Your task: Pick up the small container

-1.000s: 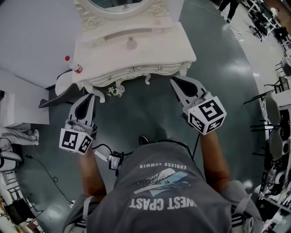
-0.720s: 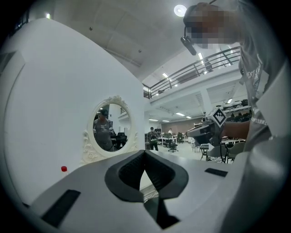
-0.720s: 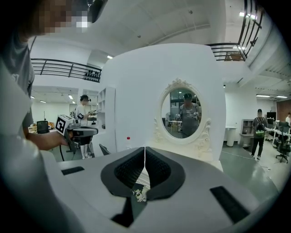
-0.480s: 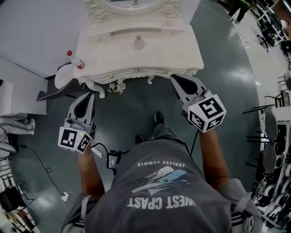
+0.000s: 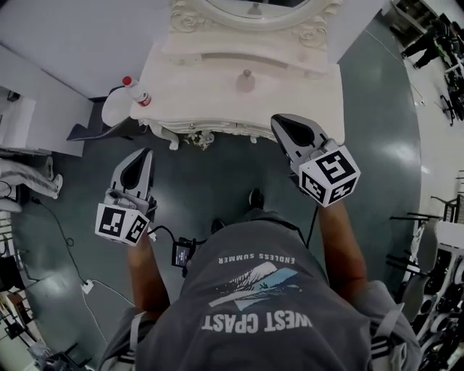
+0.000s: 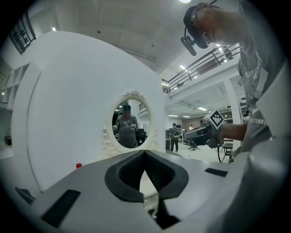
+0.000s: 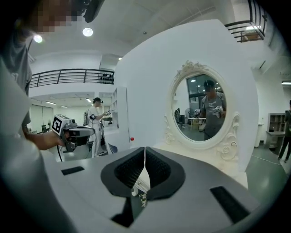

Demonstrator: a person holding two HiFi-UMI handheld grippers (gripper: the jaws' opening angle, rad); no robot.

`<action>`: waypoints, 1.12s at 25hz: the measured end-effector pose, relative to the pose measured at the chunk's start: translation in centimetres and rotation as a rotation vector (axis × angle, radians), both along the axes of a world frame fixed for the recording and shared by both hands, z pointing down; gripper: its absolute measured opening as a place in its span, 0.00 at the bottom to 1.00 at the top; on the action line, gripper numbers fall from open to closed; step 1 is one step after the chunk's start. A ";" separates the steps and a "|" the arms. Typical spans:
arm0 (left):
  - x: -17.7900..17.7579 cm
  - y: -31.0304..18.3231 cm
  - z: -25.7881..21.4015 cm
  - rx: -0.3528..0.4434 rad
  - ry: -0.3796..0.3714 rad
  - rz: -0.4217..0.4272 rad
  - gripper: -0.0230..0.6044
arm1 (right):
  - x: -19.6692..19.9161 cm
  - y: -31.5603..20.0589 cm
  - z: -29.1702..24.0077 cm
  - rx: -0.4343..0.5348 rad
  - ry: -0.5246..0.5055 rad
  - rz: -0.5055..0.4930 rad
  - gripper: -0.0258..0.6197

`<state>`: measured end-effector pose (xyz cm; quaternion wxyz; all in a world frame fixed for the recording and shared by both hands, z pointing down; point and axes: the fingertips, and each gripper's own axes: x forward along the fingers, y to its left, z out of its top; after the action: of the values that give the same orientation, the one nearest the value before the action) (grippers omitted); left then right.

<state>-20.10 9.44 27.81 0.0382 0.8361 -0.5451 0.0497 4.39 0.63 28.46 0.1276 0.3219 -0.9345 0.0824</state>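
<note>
The small container (image 5: 246, 80), pale with a knob on its lid, stands on the white ornate dressing table (image 5: 304, 87), near the middle and below the oval mirror (image 5: 254, 11). My right gripper (image 5: 278, 120) is shut and empty, its tips at the table's front edge, a little right of the container and nearer to me. My left gripper (image 5: 144, 153) is shut and empty too, over the floor short of the table's left corner. In the gripper views both gripper tips, left (image 6: 144, 152) and right (image 7: 145, 149), meet in front of the mirror (image 6: 129, 120) (image 7: 204, 111). The jaws hide the container there.
A clear bottle with a red cap (image 5: 138, 90) lies at the table's left corner. A white partition (image 5: 43, 94) runs along the left. Cables and a small black box (image 5: 181, 253) lie on the dark floor by my feet. Chairs (image 5: 435, 239) crowd the right edge.
The dressing table has slid down and to the right in the head view, so I stand closer to it. The right gripper's tips now reach its front edge. Both grippers stay shut.
</note>
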 end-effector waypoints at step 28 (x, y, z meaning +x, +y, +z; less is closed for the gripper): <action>2.8 -2.9 1.4 -0.039 -0.016 -0.225 0.06 | -0.2 -8.6 2.2 -0.035 -0.028 -0.223 0.08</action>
<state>-17.26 6.53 29.20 0.0553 0.7684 -0.6346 0.0621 4.16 -7.97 30.66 0.1285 0.2124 -0.9646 0.0884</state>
